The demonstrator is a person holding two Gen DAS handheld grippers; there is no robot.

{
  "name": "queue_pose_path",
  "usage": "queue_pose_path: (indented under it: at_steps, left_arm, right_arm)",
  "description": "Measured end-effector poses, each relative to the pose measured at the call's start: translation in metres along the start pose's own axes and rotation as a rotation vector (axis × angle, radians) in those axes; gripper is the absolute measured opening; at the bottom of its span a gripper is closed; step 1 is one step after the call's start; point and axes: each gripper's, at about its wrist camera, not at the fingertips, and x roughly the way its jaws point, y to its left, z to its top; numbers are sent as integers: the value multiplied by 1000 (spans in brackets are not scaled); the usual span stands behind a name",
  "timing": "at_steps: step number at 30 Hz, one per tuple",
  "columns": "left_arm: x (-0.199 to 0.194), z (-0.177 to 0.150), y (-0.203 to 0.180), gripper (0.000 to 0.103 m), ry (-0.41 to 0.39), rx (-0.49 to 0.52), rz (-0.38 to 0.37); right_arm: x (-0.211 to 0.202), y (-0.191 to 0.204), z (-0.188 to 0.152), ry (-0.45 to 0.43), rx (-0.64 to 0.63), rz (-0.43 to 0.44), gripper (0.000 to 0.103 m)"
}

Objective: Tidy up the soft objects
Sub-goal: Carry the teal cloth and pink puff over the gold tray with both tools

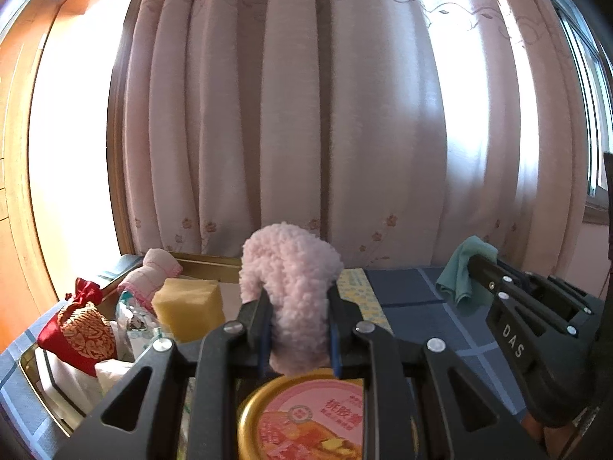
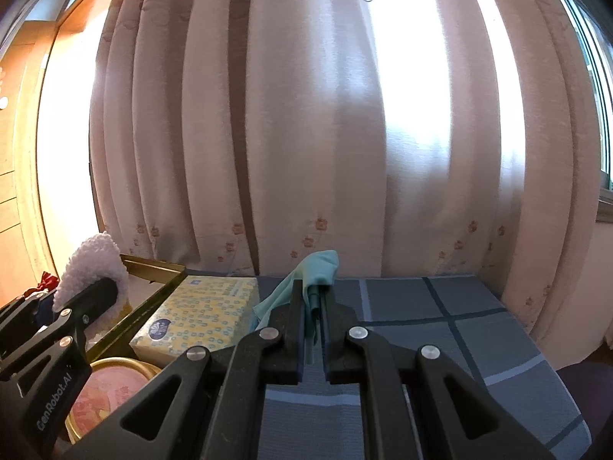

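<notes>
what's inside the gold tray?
In the tray: a red pouch, a yellow sponge, a rolled pink cloth and plastic-wrapped items. Its floor and near part are covered.

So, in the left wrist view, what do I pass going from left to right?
Red and gold pouch → yellow sponge → fluffy pink cloth pinched in the left hand-held gripper → teal cloth held by the right hand-held gripper.

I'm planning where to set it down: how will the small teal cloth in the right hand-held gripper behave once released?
Likely floppy: the teal cloth droops in loose folds on both sides of the right hand-held gripper. Probably very light, since a thin pinch holds it. It should slump flat on the checked tablecloth, not roll.
</notes>
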Motion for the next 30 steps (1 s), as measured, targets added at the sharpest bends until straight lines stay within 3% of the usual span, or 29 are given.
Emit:
queue_pose_path:
  at_steps: [30]
  left_arm:
    - [-17,-2,16,21,-33,-26,47]
  right_arm:
    - [3,31,-1,-9,-19,85,8]
